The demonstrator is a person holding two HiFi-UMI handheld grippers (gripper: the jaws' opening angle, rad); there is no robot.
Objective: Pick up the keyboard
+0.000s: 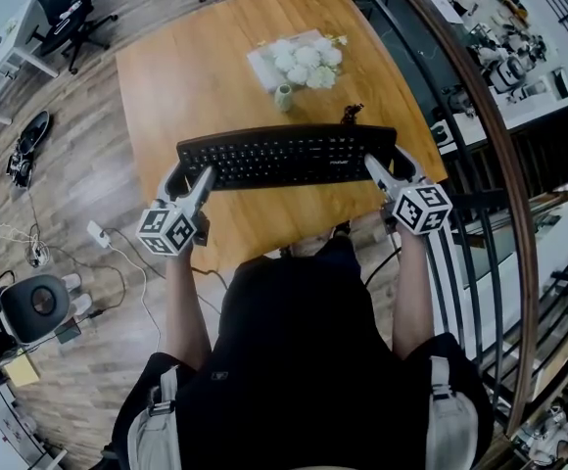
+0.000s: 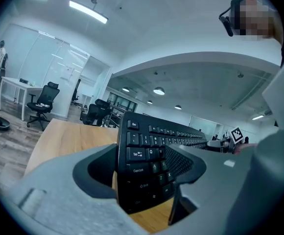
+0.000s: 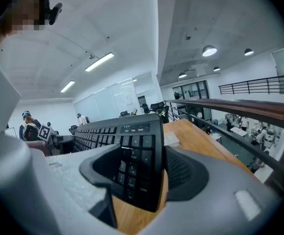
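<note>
**A:** Where is the keyboard [image 1: 289,155]?

**B:** Over the near half of the table [image 1: 196,76], lying crosswise in front of the person, keys up in the head view. White flowers [image 1: 304,62] and a small cup [image 1: 284,97] sit beyond it, apart from it.

**A:** And the left gripper [image 1: 192,176]?

**B:** Clamped on the keyboard's left end. In its own view, one jaw presses the key face near Caps Lock and the other presses the underside (the jaws stand only as far apart as the keyboard is thick).

**A:** The right one?

**B:** The same at the other end. The right gripper [image 1: 392,167] pinches the number-pad end. Its own view shows the keyboard [image 3: 138,151] squeezed between both jaws, with the wood of the table [image 3: 196,136] below.

**A:** Is it off the table?

**B:** I cannot tell whether it clears the top.
</note>
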